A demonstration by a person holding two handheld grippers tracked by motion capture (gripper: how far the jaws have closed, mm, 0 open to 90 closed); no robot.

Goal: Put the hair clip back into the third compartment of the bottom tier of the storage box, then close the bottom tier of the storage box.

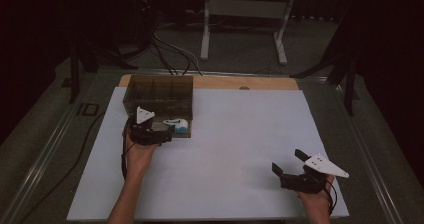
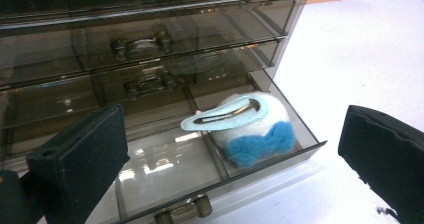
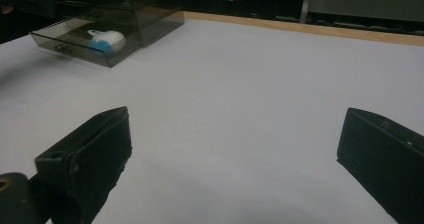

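Hovers just at the front of the open bottom drawer (image 2: 250,171) of the smoked plastic drawer unit (image 2: 150,44): the left gripper (image 1: 161,132), jaws spread wide, holding nothing. Rests well apart on the white sheet (image 1: 240,134), near the person's edge: the right gripper (image 1: 287,161), jaws also wide and empty.

Lying in the drawer, in the compartment at the right of the left gripper view: 1 pale blue snap hair clip (image 2: 227,115), laid across a fuzzy white pad with a blue bow (image 2: 260,134). Cannot tell whether clip and pad are joined or merely touching.

Likely very light, both. Looks thin, stiff and smooth for the clip, so probably slippery between flat pads and prone to twist or flick out under a hard squeeze. Looks soft and compressible for the pad and bow, with plenty of grip and nothing fragile.

Best hold, probably: across the 2 sides of the fuzzy pad, low enough to trap the clip's broad end on top, jaws narrowed first to clear the divider and the drawer's side wall. Little room beside the right wall, so a straight descent from above seems safer than a slanted one. Light unit too, likely to slide if nudged at the drawer handle (image 2: 182,211).
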